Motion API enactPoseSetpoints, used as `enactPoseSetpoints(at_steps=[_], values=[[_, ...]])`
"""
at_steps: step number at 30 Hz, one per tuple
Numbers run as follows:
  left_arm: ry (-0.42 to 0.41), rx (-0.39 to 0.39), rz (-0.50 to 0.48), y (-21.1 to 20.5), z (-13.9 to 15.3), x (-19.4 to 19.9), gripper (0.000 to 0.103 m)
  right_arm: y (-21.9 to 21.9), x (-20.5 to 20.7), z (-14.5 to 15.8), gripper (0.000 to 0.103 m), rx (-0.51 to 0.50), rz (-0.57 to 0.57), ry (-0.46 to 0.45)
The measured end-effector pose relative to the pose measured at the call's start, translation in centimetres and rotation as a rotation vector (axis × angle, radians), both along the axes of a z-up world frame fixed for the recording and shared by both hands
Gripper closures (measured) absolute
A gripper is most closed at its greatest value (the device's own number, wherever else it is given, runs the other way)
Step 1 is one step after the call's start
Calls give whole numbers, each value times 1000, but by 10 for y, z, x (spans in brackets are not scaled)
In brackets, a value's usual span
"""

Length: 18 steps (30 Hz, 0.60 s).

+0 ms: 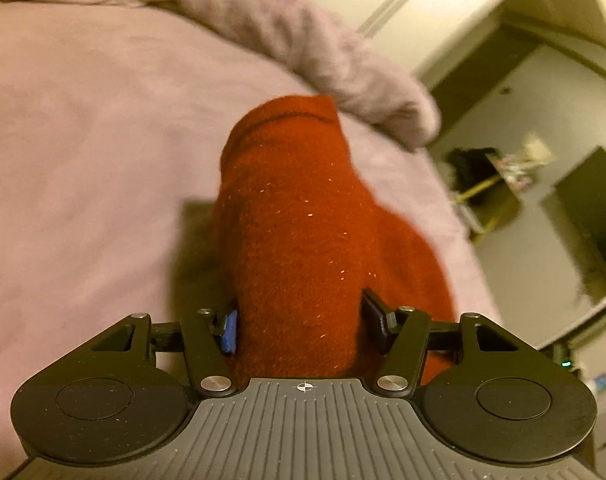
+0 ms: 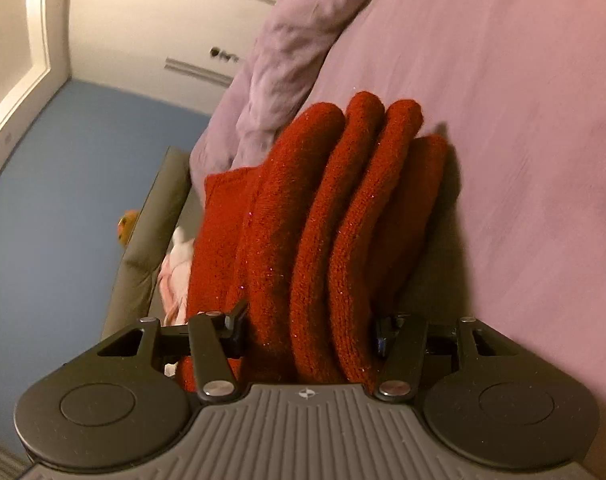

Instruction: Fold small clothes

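A: Left first. Your left gripper [image 1: 299,320] has its pads against both sides of the red knit [image 1: 299,216], pinching a thick roll of it above the pink bed [image 1: 83,140].

B: And right?

A: Your right gripper [image 2: 309,330] clamps the knit's [image 2: 323,208] stacked folds, four ridges between the fingers, just over the bed [image 2: 503,100] beside the rumpled blanket [image 2: 287,40].

Both wrist cams close over red knit [image 1: 295,216], bed [image 1: 83,140] behind
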State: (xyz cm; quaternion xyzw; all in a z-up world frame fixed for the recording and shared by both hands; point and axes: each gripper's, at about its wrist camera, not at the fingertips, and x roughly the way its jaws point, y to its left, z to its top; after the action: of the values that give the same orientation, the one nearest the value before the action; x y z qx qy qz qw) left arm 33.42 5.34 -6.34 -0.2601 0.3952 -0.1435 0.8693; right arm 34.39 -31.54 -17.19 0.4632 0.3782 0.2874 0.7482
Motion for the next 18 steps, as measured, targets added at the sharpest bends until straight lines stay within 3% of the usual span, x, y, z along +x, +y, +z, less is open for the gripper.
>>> enactPoseSetpoints(at_steps=[3,5,7,9,11,14,18], values=[[-6,52,21,16,5,-12,36,6,-7,11,37,-128,-52,22],[-51,99,64,21,22,-14,33,3,-12,31,32,-271,-132,20],[-114,179,143,22,41,-11,18,7,-20,62,32,-429,-234,-66],[-143,239,223,17,52,0,13,27,-17,91,44,-510,-276,-155],[-133,256,273,6,55,21,13,60,-2,107,64,-546,-241,-197],[-78,292,305,-8,49,61,12,112,40,110,72,-656,-177,-200],[48,467,265,-40,16,118,12,132,73,80,78,-855,-204,-180]])
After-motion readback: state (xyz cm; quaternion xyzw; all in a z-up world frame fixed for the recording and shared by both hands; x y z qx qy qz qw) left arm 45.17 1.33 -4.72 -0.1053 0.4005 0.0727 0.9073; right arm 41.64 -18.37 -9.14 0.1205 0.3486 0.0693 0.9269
